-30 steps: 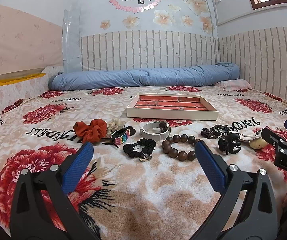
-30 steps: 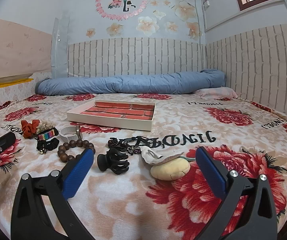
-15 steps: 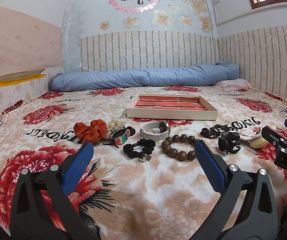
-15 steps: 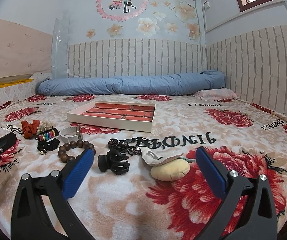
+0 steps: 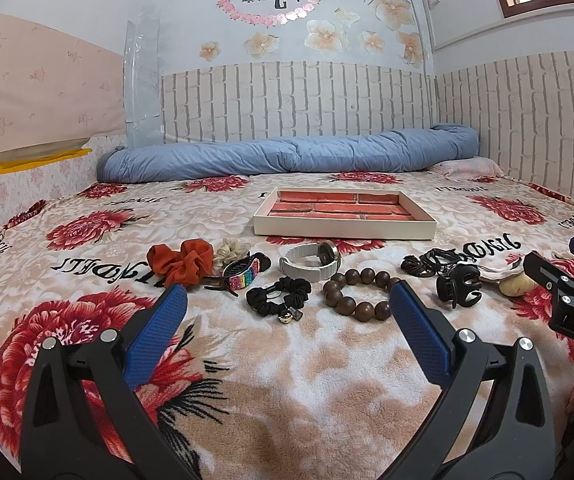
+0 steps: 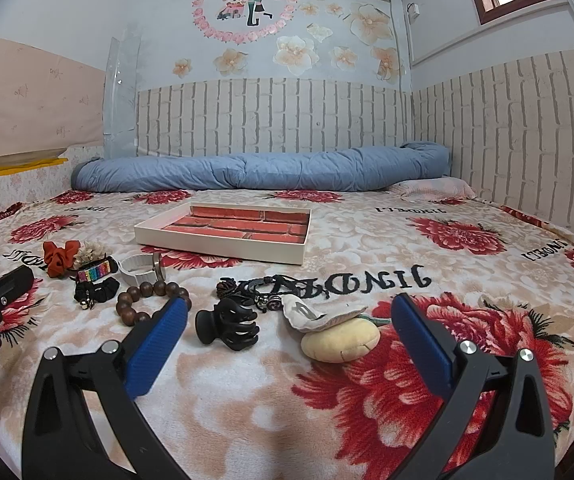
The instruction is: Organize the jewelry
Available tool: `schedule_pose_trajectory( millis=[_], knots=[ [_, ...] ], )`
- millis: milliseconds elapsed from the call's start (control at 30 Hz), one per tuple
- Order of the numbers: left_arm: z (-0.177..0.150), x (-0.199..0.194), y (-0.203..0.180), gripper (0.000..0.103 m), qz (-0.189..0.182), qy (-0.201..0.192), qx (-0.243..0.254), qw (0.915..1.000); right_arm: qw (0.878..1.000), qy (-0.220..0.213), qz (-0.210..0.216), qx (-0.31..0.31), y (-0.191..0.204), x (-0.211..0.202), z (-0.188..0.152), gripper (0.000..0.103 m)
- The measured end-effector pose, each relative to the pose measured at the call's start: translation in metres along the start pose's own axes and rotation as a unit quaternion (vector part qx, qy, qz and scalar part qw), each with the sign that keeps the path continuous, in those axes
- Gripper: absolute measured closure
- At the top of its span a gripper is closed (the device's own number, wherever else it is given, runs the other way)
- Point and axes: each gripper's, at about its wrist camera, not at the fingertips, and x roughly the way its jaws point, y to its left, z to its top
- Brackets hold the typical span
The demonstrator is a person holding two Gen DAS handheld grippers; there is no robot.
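A shallow tray (image 5: pixel 343 230) with a red brick-pattern floor lies on the bed; it also shows in the right wrist view (image 6: pixel 223 243). In front of it lies a row of items: red scrunchie (image 5: pixel 181 262), rainbow clip (image 5: pixel 243 276), white watch (image 5: pixel 309 266), black scrunchie (image 5: pixel 279 296), wooden bead bracelet (image 5: pixel 357 294), black cords (image 5: pixel 427 262), black claw clip (image 6: pixel 227 322) and yellow plush (image 6: pixel 341 340). My left gripper (image 5: pixel 287 332) is open and empty, short of the beads. My right gripper (image 6: pixel 289 342) is open and empty, short of the claw clip and plush.
The floral blanket (image 5: pixel 287 380) covers the whole bed. A rolled blue duvet (image 5: pixel 287 158) lies along the far wall. A pink pillow (image 6: pixel 435 190) sits at the back right. Brick-pattern walls close the back and right sides.
Both views have tilted very slightly; the items and both open grippers stay as they were.
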Motion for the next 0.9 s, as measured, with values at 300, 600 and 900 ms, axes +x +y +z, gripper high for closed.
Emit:
schedule_pose_trajectory(
  millis=[300,600,900],
  knots=[
    [-0.0035,0.0000,-0.0038,0.005,0.001,0.000,0.002,1.0000,1.000,-0.001,0.000,0.000,-0.0003,-0.0001,-0.0002,0.004],
    [-0.0037,0.0000,-0.0040,0.005,0.001,0.000,0.003,1.0000,1.000,-0.001,0.000,0.000,-0.0003,-0.0004,-0.0002,0.004],
    [-0.0037,-0.0001,-0.0041,0.005,0.001,0.000,0.003,1.0000,1.000,-0.002,0.000,0.000,-0.0008,-0.0010,0.0003,0.004]
  ],
)
